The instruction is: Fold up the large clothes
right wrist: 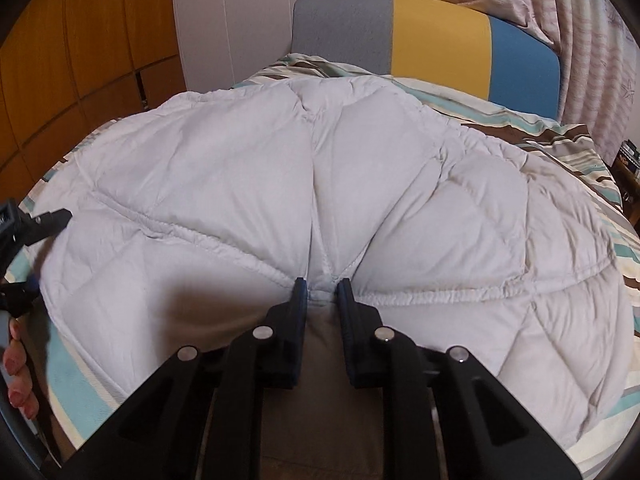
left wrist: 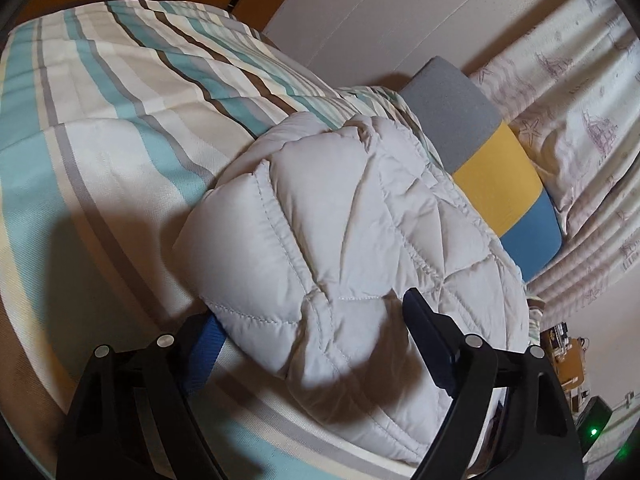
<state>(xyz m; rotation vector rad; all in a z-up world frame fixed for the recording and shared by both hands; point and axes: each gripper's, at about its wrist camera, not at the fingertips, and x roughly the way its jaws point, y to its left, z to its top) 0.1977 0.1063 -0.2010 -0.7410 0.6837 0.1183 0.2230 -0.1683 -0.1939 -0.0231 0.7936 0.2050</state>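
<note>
jacket: white puffy quilted jacket [right wrist: 280, 184] lies spread on the striped bed [left wrist: 100, 128], just short of the tri-colour cushion [right wrist: 432, 36]
right gripper [right wrist: 322, 286]: fingers pinching the near hem seam
left gripper [left wrist: 308, 320]: fingers spread wide around a jacket corner, not clamped
risk: slippery puffy fabric, thin pinch probably slips off; one-sided lift likely skews the fold
in the way: cushion just past the jacket's far edge
</note>
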